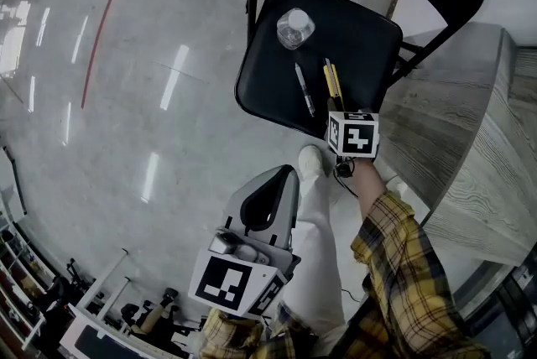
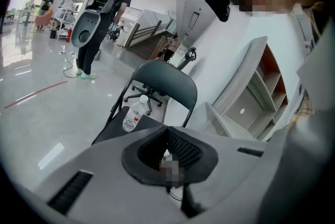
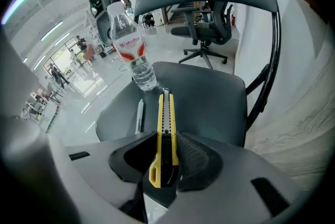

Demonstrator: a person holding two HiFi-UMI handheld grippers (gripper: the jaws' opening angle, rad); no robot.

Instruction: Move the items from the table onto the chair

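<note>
A black folding chair [image 1: 361, 34] stands on the shiny floor. On its seat stand a clear water bottle [image 1: 295, 28] [image 3: 131, 50] [image 2: 133, 115] and a grey pen [image 1: 304, 89] [image 3: 140, 115] that lies flat. My right gripper [image 1: 336, 109] [image 3: 166, 160] is over the seat's near edge, shut on a yellow utility knife [image 1: 332, 82] [image 3: 165, 123] that points toward the bottle. My left gripper [image 1: 285, 178] [image 2: 167, 140] is held low beside the person's leg, away from the chair, its jaws together with nothing in them.
A grey wood-grain table [image 1: 474, 139] stands to the right of the chair, touching distance from its seat. The person's light trouser leg and shoe [image 1: 315, 160] are just below the seat. A rolling office chair [image 3: 205, 34] and standing people [image 2: 102, 24] are farther off.
</note>
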